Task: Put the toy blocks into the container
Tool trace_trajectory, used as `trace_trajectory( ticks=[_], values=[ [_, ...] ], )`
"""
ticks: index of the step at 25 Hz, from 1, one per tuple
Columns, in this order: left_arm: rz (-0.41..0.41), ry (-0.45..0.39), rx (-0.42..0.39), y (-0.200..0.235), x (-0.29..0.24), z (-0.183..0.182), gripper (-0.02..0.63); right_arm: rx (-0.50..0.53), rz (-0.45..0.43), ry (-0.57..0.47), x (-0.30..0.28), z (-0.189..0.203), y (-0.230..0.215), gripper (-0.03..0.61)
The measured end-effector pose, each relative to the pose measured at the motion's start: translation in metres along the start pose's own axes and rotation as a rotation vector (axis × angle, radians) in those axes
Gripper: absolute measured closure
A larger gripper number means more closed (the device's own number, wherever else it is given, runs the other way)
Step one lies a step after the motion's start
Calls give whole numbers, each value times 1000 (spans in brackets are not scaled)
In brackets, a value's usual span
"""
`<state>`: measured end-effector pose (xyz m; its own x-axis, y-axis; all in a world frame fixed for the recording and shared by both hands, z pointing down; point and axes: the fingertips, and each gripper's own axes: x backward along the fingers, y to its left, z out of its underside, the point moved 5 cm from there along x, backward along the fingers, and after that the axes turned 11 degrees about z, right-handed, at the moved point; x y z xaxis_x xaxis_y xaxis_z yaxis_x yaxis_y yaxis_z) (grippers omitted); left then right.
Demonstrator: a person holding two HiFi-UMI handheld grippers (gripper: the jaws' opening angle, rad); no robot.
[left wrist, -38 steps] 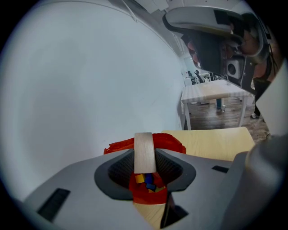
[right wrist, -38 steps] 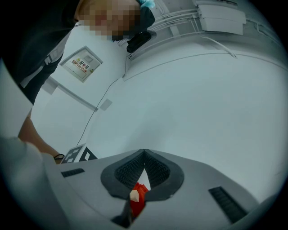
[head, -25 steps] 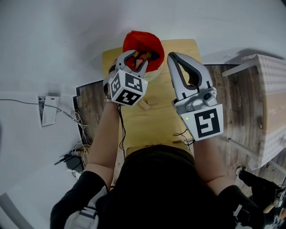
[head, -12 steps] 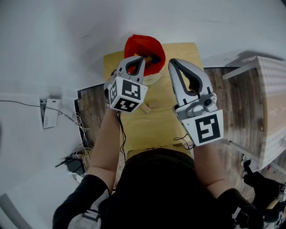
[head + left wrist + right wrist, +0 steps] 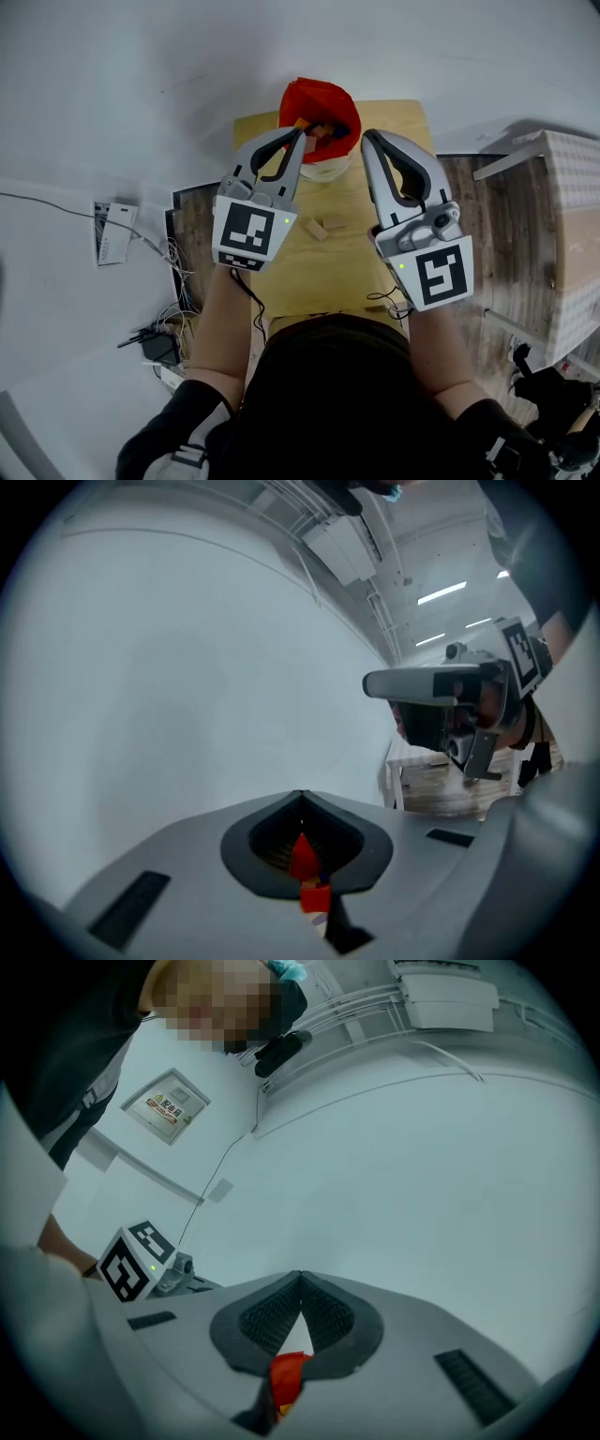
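The red container (image 5: 317, 105) stands on a white base at the far end of the small wooden table (image 5: 352, 248), with several coloured toy blocks (image 5: 326, 129) inside it. One pale wooden block (image 5: 327, 226) lies loose in the middle of the table. My left gripper (image 5: 299, 134) hangs shut and empty just short of the container's near rim. My right gripper (image 5: 367, 138) is beside it, also shut with nothing held. In the left gripper view the jaws (image 5: 300, 797) meet at their tips and the red container (image 5: 303, 860) shows through the gap. The right gripper view shows the same red container (image 5: 286, 1377).
The table is narrow, with wood-plank floor (image 5: 192, 220) on both sides. Cables and a power strip (image 5: 155, 342) lie on the floor at the left. A pale piece of furniture (image 5: 562, 216) stands at the right. A white wall rises behind the container.
The left gripper's jaws, open over the container a second ago, have shut. That gripper has drawn back toward me, away from the container. The right gripper has barely moved.
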<state>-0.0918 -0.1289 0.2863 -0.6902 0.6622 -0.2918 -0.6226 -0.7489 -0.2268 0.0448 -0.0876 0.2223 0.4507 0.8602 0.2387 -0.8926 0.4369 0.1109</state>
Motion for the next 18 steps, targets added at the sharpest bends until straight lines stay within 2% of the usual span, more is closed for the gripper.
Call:
trace_trajectory(
  ticks=[8, 18],
  values=[
    [-52, -177, -22, -12, 51, -30, 603, 16, -18, -31, 6, -19, 16, 554],
    [-84, -212, -44, -29, 92, -45, 604, 42, -37, -75, 17, -43, 30, 554]
  ],
)
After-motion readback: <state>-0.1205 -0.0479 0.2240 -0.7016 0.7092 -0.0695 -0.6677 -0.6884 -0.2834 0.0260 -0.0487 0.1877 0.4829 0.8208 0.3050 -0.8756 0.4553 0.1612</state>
